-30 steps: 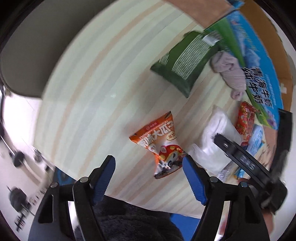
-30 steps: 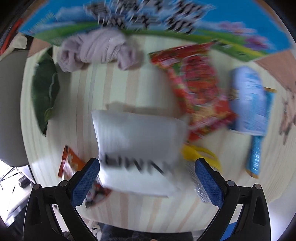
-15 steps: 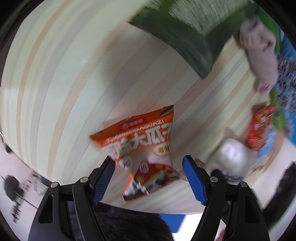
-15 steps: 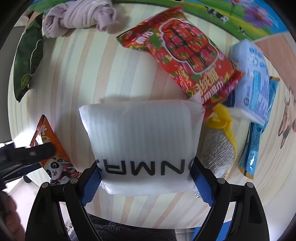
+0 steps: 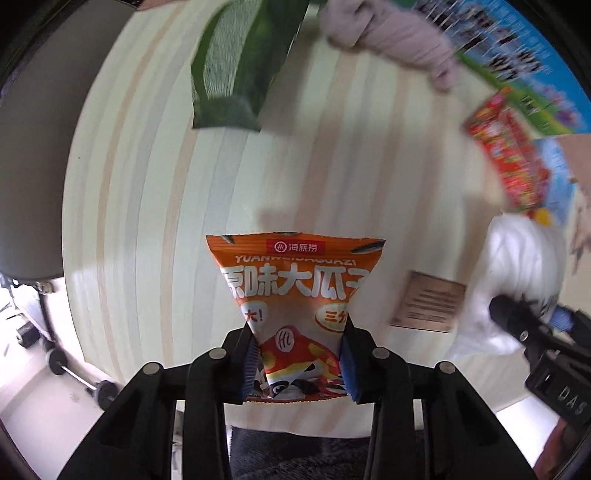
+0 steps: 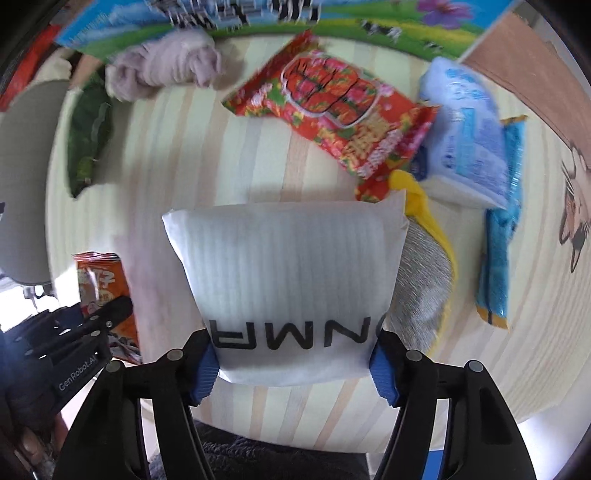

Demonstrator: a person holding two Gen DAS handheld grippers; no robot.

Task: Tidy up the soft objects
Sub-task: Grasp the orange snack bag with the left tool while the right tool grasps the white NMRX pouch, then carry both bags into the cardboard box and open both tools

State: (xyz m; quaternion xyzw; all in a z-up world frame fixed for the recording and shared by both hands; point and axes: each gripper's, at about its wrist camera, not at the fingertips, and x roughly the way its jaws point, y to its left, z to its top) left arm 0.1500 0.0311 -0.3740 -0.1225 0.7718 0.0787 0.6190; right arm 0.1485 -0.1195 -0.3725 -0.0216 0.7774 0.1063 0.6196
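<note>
An orange snack packet [image 5: 295, 280] with a panda print stands between the blue pads of my left gripper [image 5: 297, 356], which is shut on its lower end. In the right wrist view the same packet [image 6: 99, 280] shows at the left with the left gripper's finger [image 6: 110, 314] across it. A white padded pouch [image 6: 284, 269] with black letters sits between the pads of my right gripper [image 6: 293, 365]. Its jaws are closing, and the pads press in the pouch's lower sides. The left wrist view shows that pouch [image 5: 517, 258] bunched at the right.
On the striped table [image 5: 147, 184] lie a green packet [image 6: 90, 136], a lilac cloth [image 6: 166, 66], a red packet [image 6: 332, 110], a pale blue tissue pack [image 6: 465, 133], a blue packet [image 6: 498, 236] and a yellow-edged grey pad [image 6: 421, 284]. A printed carton [image 6: 258, 14] borders the far side. A brown card [image 5: 428, 302] lies near the pouch.
My left gripper moved over the orange packet, rolled, and shut on it. My right gripper came down around the white pouch and its pads closed in onto its sides.
</note>
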